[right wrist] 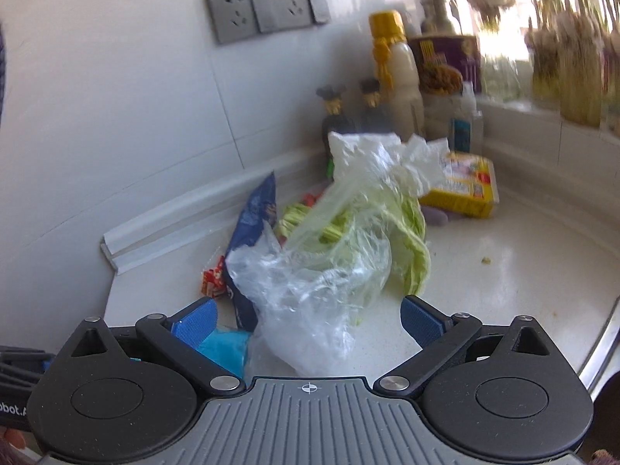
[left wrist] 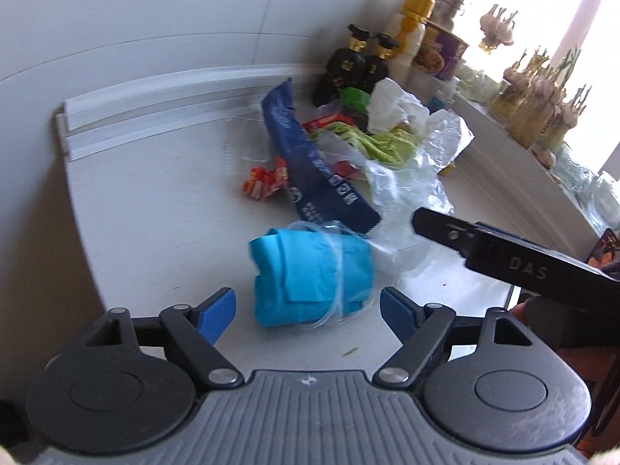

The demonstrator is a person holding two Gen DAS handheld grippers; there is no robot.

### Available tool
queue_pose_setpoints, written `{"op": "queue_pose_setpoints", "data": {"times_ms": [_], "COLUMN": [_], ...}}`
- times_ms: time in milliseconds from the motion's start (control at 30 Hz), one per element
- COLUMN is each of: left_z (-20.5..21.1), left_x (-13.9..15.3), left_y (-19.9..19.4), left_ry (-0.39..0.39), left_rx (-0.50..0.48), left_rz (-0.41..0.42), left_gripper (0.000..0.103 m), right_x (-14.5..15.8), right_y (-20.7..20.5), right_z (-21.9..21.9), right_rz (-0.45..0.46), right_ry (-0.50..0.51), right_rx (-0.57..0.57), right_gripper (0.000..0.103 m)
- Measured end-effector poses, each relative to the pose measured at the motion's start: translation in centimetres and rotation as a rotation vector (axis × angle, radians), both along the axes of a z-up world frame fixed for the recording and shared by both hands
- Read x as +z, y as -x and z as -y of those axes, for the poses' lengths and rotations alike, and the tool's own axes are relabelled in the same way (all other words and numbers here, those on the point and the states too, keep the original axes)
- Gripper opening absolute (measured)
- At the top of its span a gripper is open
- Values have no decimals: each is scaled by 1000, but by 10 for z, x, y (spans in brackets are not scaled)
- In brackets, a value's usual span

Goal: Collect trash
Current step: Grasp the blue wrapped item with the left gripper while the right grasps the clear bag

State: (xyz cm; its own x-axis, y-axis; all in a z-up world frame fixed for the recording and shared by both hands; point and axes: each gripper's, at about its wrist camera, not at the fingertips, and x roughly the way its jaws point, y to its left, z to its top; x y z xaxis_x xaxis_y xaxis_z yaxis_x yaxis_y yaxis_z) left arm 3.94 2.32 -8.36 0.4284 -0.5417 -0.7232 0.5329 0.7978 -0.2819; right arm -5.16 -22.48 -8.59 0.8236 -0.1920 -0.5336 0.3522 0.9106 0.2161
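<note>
A pile of trash lies on the white counter (left wrist: 155, 213). Nearest is a turquoise bundle (left wrist: 310, 279) wrapped in clear film. My left gripper (left wrist: 308, 310) is open, its blue pads on either side of the bundle and not touching it. Behind it lie a dark blue wrapper (left wrist: 310, 162), a red-orange wrapper (left wrist: 263, 184) and a clear plastic bag with green leaves (right wrist: 329, 271). My right gripper (right wrist: 310, 321) is open, with the bag's near end between its pads. The turquoise bundle (right wrist: 224, 345) shows by its left pad. A black part of the right gripper (left wrist: 503, 259) reaches in from the right.
Dark bottles (left wrist: 348, 66), a yellow-capped bottle (left wrist: 414, 31) and a purple tin (left wrist: 445, 54) stand in the back corner. A yellow box (right wrist: 465, 186) lies behind the bag. Garlic bunches (left wrist: 542, 108) line the window sill. Wall sockets (right wrist: 267, 7) sit above. A metal rim (right wrist: 604, 333) bounds the counter at right.
</note>
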Motion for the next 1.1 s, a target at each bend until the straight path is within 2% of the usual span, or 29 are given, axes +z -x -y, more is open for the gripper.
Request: {"op": "queue_pose_setpoints", "data": {"times_ms": [133, 267, 367, 433, 533, 567, 600, 733, 900, 1100], "left_z": [8, 12, 14, 15, 17, 18, 18, 18, 18, 15], "left_x": [-4, -6, -7, -7, -5, -4, -2, 2, 8, 14], "left_y": [-4, -6, -5, -3, -1, -1, 0, 1, 5, 10], "left_ry": [17, 9, 11, 18, 19, 16, 15, 27, 43, 59], "left_rx": [-6, 15, 24, 27, 23, 23, 24, 26, 2, 2], "left_rz": [-6, -19, -24, -24, -9, 0, 7, 22, 40, 55], "left_gripper": [69, 50, 41, 39, 29, 22, 20, 12, 7, 6], "right_x": [-9, -12, -12, -13, -14, -14, -15, -13, -1, 15], "right_y": [-8, -14, -18, -20, -21, -21, -21, -15, -5, 5], "right_z": [6, 5, 3, 1, 1, 2, 3, 5, 4, -2], "right_rz": [-14, -14, -16, -15, -19, -22, -24, -27, -7, 0], "right_ry": [-45, -73, -77, -65, -65, -68, -71, -66, -49, -9], "right_rx": [-1, 5, 21, 24, 2, -8, -15, -24, -22, -15], "right_gripper": [95, 88, 79, 73, 53, 45, 36, 18, 11, 9]}}
